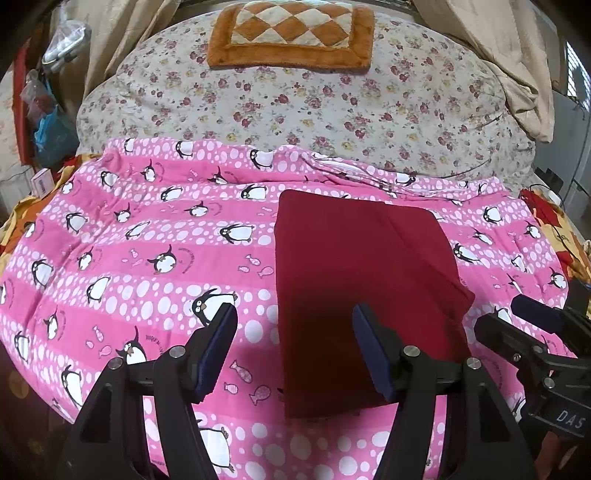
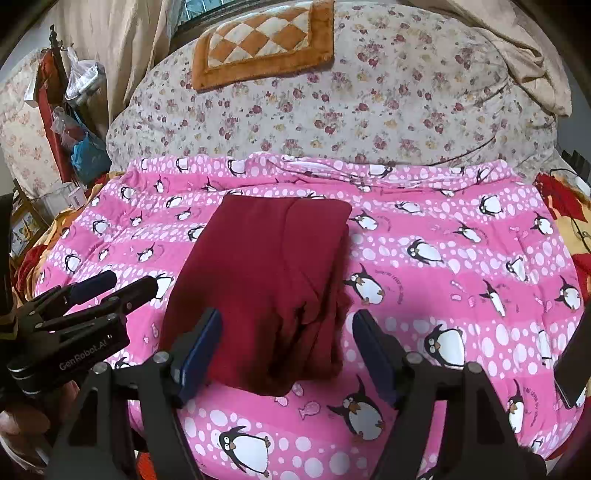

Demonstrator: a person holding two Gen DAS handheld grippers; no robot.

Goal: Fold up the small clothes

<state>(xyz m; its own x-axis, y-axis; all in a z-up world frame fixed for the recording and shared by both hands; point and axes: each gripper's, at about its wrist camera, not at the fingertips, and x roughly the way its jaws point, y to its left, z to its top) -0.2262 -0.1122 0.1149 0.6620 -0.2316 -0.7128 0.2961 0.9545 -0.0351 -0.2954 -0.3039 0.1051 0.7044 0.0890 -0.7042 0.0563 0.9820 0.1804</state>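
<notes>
- A floral quilt (image 1: 303, 110) is heaped at the far end of the bed, well ahead of both grippers.
- A pink penguin-print blanket (image 1: 147, 236) is spread flat beneath both grippers and reaches forward to the foot of the floral quilt.
- A dark red folded garment (image 1: 354, 288) lies flat on the pink blanket as a neat, long rectangle. It sits ahead of and between the two grippers, its near end under the right finger of the left gripper.
- An orange-and-cream checkered cushion (image 1: 291, 33) rests on top of the floral quilt, farthest from the grippers.
- The left gripper (image 1: 295, 314) hovers over the blanket at the garment's near left edge, fingers spread wide, nothing between them.
- The right gripper (image 2: 286, 319) hovers over the garment's near end, fingers likewise spread apart and empty, the red cloth showing in the gap between them.
</notes>
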